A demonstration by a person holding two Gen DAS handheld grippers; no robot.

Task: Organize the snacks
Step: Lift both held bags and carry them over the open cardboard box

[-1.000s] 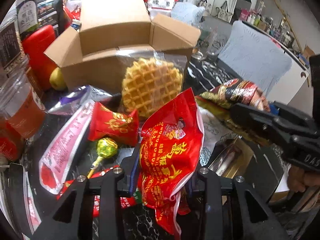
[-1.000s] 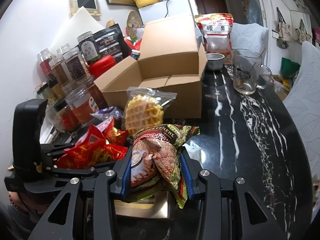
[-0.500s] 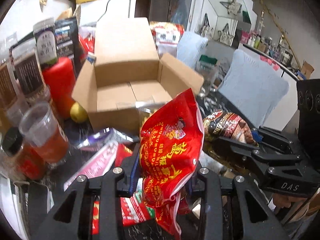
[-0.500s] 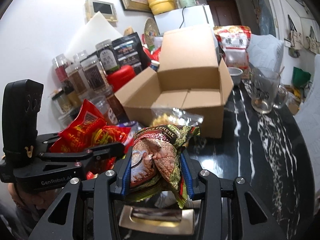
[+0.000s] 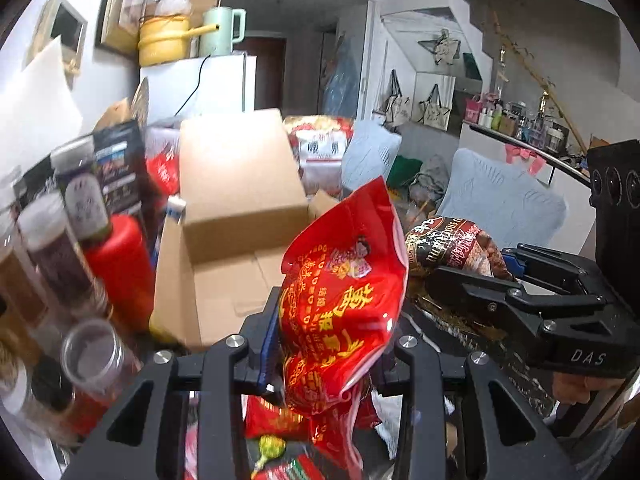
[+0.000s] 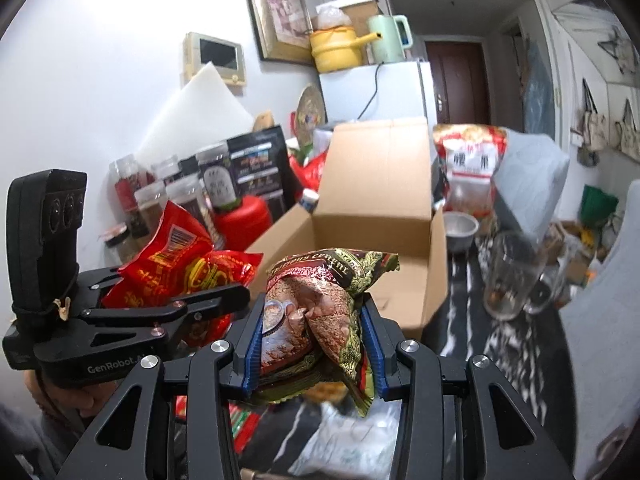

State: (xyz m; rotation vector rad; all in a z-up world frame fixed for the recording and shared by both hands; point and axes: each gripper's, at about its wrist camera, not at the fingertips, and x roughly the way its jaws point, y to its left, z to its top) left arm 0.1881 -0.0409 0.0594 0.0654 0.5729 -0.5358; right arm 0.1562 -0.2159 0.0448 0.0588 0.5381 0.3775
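Cluttered black marble-patterned tabletop (image 6: pixel 472 320), white wall upper left of the right wrist view, white fridge behind at top centre. Open brown corrugated cardboard box (image 6: pixel 380 216) sits at frame centre in both views, rear flap upright, floor bare where visible. Left gripper (image 5: pixel 332 344): jaws clenched on a glossy red foil snack pouch with yellow print (image 5: pixel 344 300), pouch standing roughly upright, long axis vertical, top edge leaning toward upper right. Right gripper (image 6: pixel 312 344): jaws clenched on a crinkled brown-and-green cereal packet (image 6: pixel 312 308), puffed, long axis near vertical, top seam folded toward the right. Key relation: in each wrist view the box opening lies directly ahead of and just beyond the held packet, at frame centre; near wall of the box sits between claw and cavity. Judgement: both grippers look about equally near; the left one faces the box's left half, the right one its right half, so the packets could go in side by side. Foil film is slick and springy, likely to slump flat when released. Clear glass mug (image 6: pixel 508 276) stands right of the box; red plastic container (image 6: pixel 244 220) and spice jars crowd its left.
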